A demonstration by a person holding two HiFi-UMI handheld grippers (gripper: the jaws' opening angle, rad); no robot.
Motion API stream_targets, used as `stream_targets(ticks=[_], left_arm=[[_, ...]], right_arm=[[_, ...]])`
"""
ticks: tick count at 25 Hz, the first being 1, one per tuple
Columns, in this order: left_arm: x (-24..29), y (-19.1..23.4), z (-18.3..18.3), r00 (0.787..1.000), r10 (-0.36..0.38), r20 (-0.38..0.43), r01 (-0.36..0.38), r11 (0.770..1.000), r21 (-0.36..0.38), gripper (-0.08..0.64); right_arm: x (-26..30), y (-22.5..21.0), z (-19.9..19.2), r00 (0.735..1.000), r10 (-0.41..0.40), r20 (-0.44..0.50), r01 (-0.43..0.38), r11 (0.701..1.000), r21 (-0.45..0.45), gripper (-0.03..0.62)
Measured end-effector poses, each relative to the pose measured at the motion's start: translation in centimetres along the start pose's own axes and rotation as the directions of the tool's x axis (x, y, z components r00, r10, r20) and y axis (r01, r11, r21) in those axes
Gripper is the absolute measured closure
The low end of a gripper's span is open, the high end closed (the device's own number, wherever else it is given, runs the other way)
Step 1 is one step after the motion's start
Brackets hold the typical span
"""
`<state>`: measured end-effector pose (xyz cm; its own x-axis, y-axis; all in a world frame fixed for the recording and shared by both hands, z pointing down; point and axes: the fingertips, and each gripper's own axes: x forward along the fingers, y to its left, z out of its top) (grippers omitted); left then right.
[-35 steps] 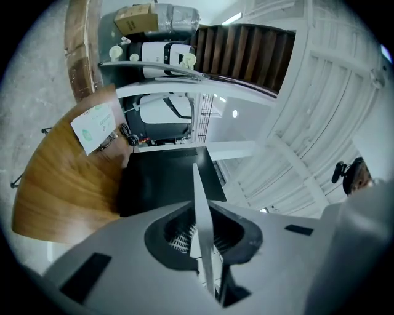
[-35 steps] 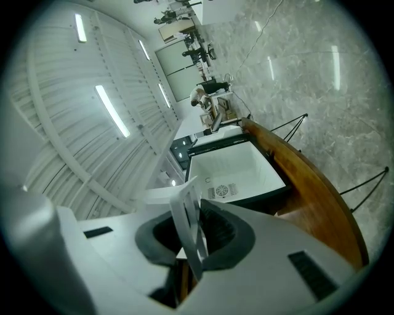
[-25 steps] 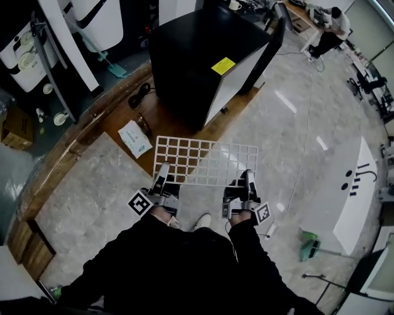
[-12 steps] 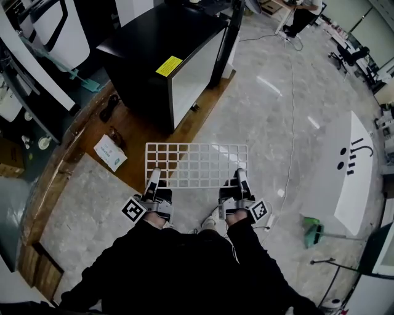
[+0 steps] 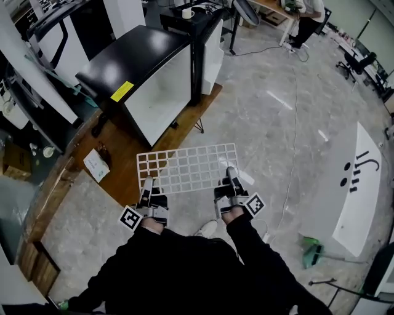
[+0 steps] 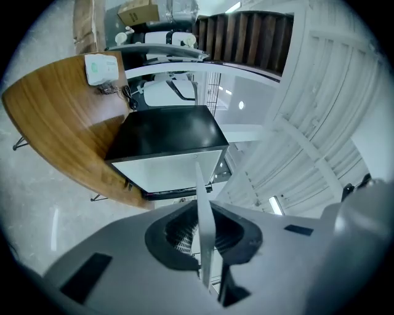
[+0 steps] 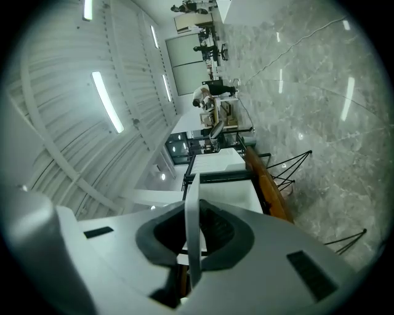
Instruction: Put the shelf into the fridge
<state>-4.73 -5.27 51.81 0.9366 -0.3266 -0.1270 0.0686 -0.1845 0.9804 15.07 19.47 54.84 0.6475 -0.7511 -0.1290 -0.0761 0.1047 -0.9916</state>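
Note:
A white wire-grid shelf (image 5: 188, 167) hangs level above the floor, held by its near edge. My left gripper (image 5: 147, 184) is shut on the shelf's near left part, and my right gripper (image 5: 230, 177) is shut on its near right part. Seen edge-on, the shelf (image 6: 205, 231) stands as a thin white blade between the left jaws, and the same shelf (image 7: 192, 237) shows between the right jaws. The small black fridge (image 5: 143, 80) stands ahead on a wooden platform (image 5: 126, 161), its white-lined door (image 5: 211, 44) swung open. The fridge (image 6: 169, 144) fills the middle of the left gripper view.
A white packet (image 5: 96, 165) and a dark cable lie on the platform left of the fridge. A green dustpan (image 5: 312, 252) sits on the marble floor at the right. Desks and a seated person (image 5: 309, 13) are far behind. White machines (image 5: 49, 37) stand at the left.
I have walked around toward the fridge's front with the shelf, so its white open side now faces me. Both grippers kept their hold on the shelf.

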Motion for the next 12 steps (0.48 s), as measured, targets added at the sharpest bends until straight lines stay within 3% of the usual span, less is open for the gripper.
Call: stream_targets(ticks=[5, 12], left_arm=[[1.8, -0.4, -3.2, 0.998, 0.018, 0.054, -0.019, 1.0, 0.017, 0.528], [4.9, -0.6, -3.4, 0.992, 0.014, 0.129, -0.018, 1.0, 0.026, 0.528]], right_arm=[[2.1, 0.0, 4.1, 0.999, -0.003, -0.037, 0.003, 1.0, 0.026, 0.563], [6.6, -0.4, 5.9, 0.996, 0.004, -0.089, 0.001, 0.999, 0.05, 0.563]])
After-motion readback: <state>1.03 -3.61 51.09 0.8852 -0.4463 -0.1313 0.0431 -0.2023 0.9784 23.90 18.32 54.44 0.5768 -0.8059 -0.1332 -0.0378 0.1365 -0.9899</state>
